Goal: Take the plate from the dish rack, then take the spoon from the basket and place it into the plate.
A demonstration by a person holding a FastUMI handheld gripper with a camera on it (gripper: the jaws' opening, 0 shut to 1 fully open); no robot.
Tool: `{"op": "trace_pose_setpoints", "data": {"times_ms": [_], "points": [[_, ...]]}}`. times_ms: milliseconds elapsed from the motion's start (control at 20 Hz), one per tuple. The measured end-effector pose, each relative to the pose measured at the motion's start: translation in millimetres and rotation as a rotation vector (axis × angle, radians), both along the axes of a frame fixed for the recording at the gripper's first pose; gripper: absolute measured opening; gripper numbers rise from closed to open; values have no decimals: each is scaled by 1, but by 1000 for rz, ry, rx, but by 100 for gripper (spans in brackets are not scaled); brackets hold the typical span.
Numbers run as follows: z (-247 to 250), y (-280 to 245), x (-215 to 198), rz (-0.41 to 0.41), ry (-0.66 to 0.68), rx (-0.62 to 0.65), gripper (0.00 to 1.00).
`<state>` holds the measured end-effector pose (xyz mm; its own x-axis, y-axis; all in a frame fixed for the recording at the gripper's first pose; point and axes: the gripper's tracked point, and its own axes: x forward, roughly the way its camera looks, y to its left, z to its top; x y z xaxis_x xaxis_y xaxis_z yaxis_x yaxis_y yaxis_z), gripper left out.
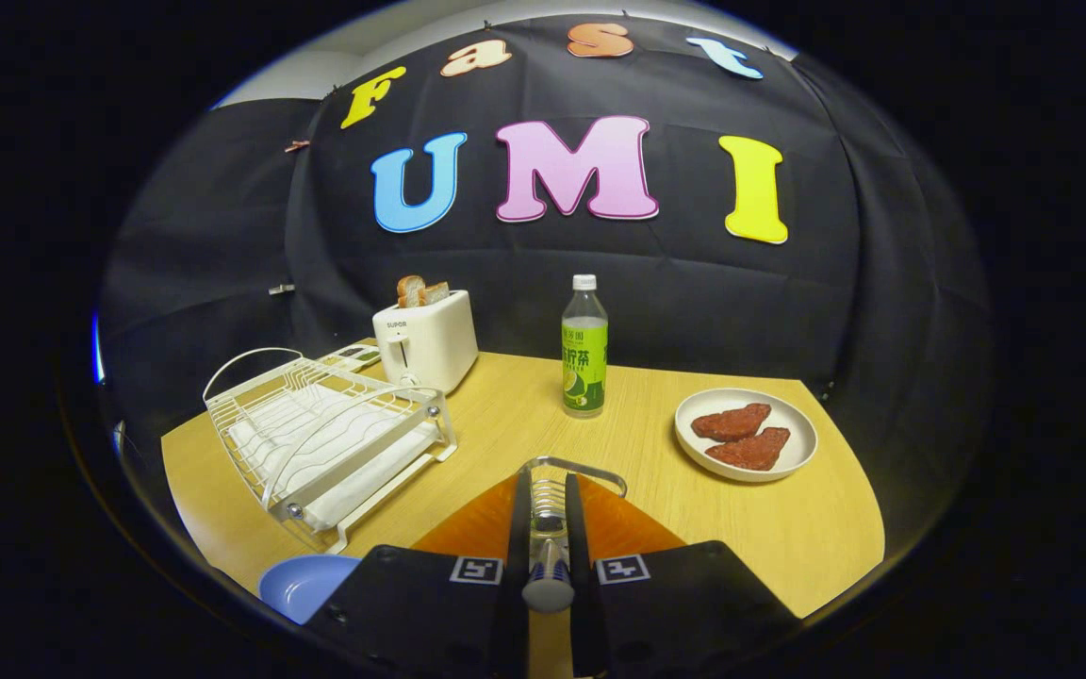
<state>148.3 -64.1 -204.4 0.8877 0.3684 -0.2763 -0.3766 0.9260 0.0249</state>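
My gripper (pixel 548 495) is shut on a spoon (pixel 548 577), whose grey and blue handle points back along the narrow gap between the fingers. The spoon's far end reaches into a small wire basket (pixel 581 470) right at the fingertips. The basket sits on an orange surface (pixel 472 523). A blue plate (pixel 298 585) lies on the wooden table, left of the fingers and close to the near edge, partly hidden by the gripper's body. The white wire dish rack (pixel 326 434) stands beyond the plate on the left with no dish in it.
A white toaster (pixel 425 344) with bread in it stands behind the rack. A green-labelled bottle (pixel 584 354) stands beyond the basket. A white plate (pixel 793 457) with two reddish meat slices lies to the right. The table (pixel 788 538) ends close on the right and near sides.
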Motion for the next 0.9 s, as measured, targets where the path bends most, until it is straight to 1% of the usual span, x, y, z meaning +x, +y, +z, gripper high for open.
{"op": "trace_pose_setpoints", "data": {"times_ms": [250,400,550,750,900], "points": [[45,-6,-14,26,-24,21,21],[76,-4,-34,70,-35,41,21],[97,6,-59,122,-22,79,21],[99,22,-93,205,3,73,21],[84,43,-115,273,45,74,21]]}}
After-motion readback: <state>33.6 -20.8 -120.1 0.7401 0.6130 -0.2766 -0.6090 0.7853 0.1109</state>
